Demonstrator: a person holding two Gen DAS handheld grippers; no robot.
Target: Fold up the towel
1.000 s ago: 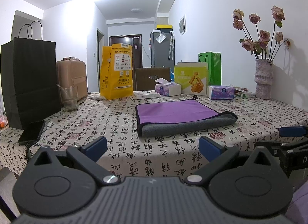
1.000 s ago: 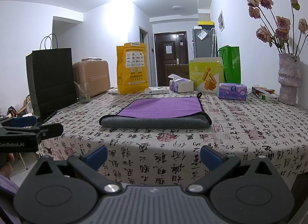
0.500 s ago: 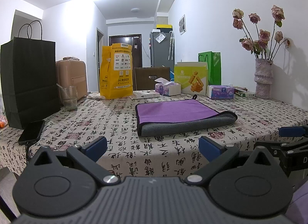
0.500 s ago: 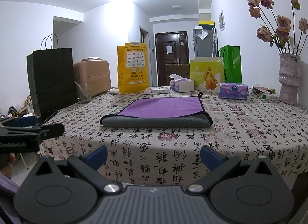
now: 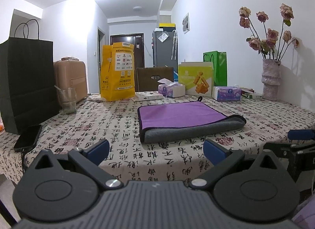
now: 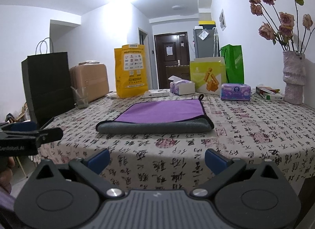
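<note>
Bare tablecloth (image 6: 177, 150) runs from the table's near edge up to the folded towel (image 6: 157, 117), so both the left gripper (image 5: 156, 149) and the right gripper (image 6: 156, 158), jaws spread wide, face open cloth. On the left side stand a black paper bag (image 5: 27, 83), a glass (image 5: 67, 99) and a phone (image 5: 28, 135) lying near the edge. Behind the towel a yellow bag (image 5: 118, 73), tissue boxes (image 6: 182, 87) and a green-and-white box (image 6: 208, 77) line the far side. A vase (image 6: 293, 79) blocks the right rear corner. Cloth to the towel's right looks free, though fisheye distortion makes that uncertain.
</note>
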